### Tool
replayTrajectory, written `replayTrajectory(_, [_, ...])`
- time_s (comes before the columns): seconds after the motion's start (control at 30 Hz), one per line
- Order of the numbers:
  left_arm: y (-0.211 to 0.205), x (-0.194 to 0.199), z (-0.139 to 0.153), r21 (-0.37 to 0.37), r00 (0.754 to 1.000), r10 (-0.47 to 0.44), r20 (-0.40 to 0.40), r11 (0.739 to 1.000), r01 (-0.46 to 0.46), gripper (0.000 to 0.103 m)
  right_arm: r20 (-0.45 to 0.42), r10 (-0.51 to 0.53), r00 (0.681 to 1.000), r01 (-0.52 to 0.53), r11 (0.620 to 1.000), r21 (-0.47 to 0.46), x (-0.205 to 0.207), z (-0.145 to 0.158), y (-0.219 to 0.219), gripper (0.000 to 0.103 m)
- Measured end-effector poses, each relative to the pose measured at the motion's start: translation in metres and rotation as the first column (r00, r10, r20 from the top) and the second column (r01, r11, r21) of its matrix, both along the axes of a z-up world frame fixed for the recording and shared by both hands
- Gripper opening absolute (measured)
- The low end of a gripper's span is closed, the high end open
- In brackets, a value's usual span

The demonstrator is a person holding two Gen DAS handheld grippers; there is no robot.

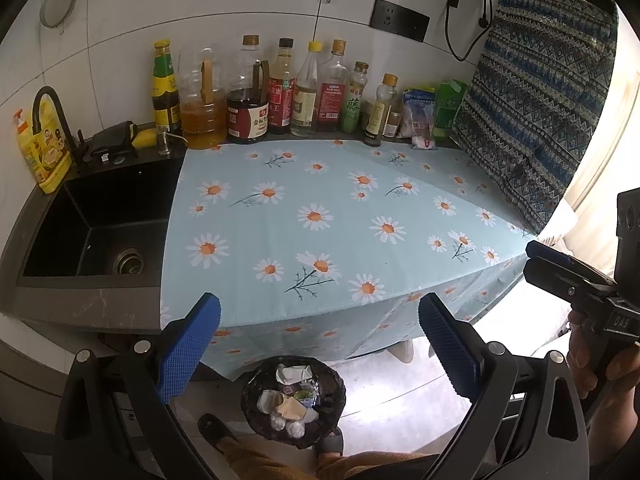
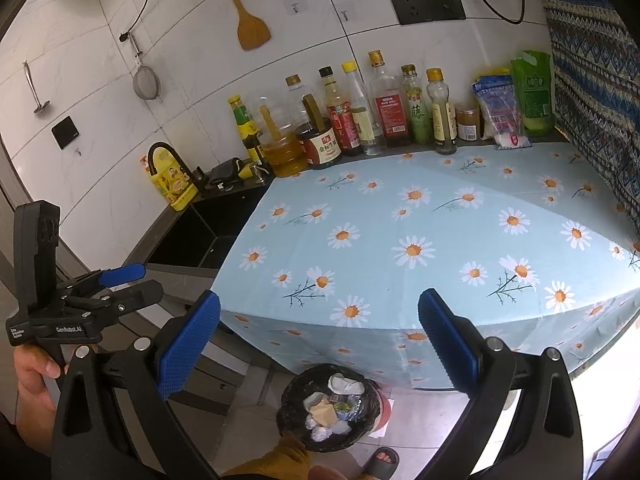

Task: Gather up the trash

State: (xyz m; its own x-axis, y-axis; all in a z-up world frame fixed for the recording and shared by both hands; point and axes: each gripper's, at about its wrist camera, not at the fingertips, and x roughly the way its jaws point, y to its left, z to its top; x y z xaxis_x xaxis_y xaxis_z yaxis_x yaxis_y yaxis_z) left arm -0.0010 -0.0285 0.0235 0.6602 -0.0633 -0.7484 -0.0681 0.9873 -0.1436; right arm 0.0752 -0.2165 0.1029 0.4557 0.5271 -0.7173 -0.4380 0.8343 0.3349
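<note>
A round trash bin point(image 1: 294, 400) lined with a black bag stands on the floor below the table's front edge, also in the right wrist view as the bin point(image 2: 328, 408). It holds crumpled paper, wrappers and small cups. My left gripper point(image 1: 319, 304) is open above the bin with nothing between its blue pads. My right gripper point(image 2: 319, 304) is open and holds nothing too. Each one shows in the other's view: the right gripper point(image 1: 532, 258) at the right edge, the left gripper point(image 2: 150, 278) at the left. The daisy tablecloth point(image 1: 320, 208) shows no loose trash.
A black sink point(image 1: 120, 196) with a faucet lies left of the table. A row of sauce and oil bottles point(image 1: 280, 92) lines the back wall, and a patterned cloth point(image 1: 532, 120) hangs at the right. The person's sandalled foot point(image 2: 380, 462) stands beside the bin.
</note>
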Motion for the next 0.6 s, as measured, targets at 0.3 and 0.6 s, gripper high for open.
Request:
replayTrajectory(0.3, [0.0021, -0.002, 0.0018, 0.003, 1.0, 0.007, 0.005, 1.0, -0.007, 0.096, 0.005, 0.004, 1.0, -0.004, 1.0, 0.004, -0.0003, 0.0017, -0.0005, 0.098])
replayTrajectory(0.6, [0.0027, -0.0038, 0.0011, 0.008, 1.0, 0.016, 0.017, 1.0, -0.016, 0.096, 0.001, 0.01, 1.0, -0.01, 1.0, -0.005, -0.002, 0.0008, -0.002, 0.098])
